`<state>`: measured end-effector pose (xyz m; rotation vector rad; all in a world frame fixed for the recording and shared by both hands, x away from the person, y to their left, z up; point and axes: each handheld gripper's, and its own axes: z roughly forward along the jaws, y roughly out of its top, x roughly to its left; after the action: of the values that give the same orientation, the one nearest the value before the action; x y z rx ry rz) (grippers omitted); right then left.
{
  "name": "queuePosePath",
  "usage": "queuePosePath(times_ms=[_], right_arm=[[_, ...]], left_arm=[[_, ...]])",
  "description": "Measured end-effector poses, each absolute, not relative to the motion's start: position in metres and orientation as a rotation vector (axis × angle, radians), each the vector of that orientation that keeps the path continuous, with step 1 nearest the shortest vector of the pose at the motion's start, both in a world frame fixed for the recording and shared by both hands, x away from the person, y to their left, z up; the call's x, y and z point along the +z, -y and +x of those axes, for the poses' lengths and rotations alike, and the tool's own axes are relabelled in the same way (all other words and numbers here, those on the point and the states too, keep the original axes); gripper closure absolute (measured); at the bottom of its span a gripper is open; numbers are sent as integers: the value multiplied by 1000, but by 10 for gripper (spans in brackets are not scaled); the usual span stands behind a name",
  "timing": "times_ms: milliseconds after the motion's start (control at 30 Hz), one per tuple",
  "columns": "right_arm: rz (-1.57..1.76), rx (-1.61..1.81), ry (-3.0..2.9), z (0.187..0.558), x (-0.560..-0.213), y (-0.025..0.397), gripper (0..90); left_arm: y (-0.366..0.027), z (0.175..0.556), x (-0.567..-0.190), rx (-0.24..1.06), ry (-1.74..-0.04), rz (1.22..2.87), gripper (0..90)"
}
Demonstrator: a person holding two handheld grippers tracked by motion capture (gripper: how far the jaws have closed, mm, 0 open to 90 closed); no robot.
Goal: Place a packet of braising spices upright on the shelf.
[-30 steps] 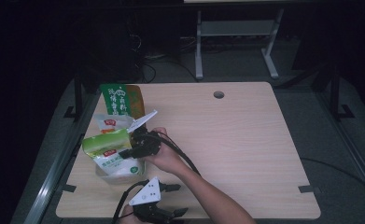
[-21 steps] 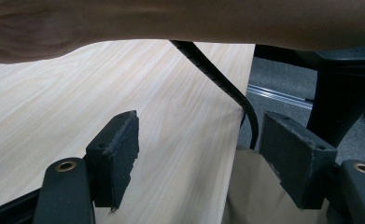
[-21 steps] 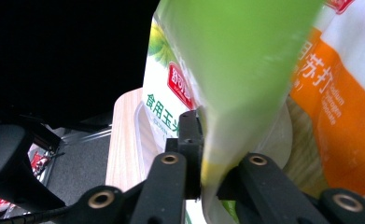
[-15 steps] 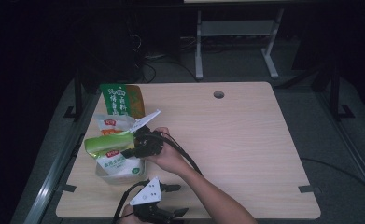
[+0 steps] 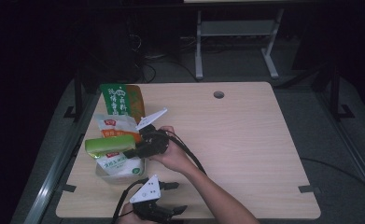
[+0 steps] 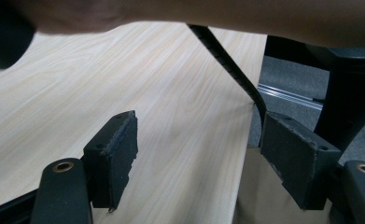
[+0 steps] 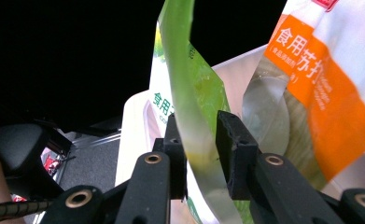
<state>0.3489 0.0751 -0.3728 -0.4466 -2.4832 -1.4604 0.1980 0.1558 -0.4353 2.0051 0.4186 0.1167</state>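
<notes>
My right gripper (image 5: 129,152) is shut on the edge of a flat green pouch (image 5: 109,144), which it holds level just above a clear plastic bin (image 5: 140,168) at the table's left. In the right gripper view its jaws pinch the green pouch (image 7: 194,107) edge-on, right gripper (image 7: 200,140). A white bag with green print (image 5: 117,164) stands in the bin. My left gripper (image 5: 180,197) rests at the table's front edge, open and empty, and the left gripper (image 6: 196,168) shows only bare tabletop between its jaws.
An orange-and-white bag (image 5: 115,127) leans behind the bin, and this orange-and-white bag (image 7: 325,88) is close on the right. A large green-and-orange bag (image 5: 122,100) lies farther back. A cable hole (image 5: 219,94) marks the far side of the table (image 5: 245,140).
The green pouch has tilted and settled slightly lower over the bin, still in the right gripper. The left gripper has stayed put.
</notes>
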Motion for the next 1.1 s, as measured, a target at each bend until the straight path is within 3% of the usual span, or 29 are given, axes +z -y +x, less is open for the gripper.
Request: queuePosePath(times_ms=[600,1100], right_arm=[[-575,-1504,2490,359,-367,-12,572],[-674,-1492,2519,361,-368,27,500]], left_arm=[[-159,202,-435,136,-442,2004,251],[-160,204,-435,136,-464,2006,249]])
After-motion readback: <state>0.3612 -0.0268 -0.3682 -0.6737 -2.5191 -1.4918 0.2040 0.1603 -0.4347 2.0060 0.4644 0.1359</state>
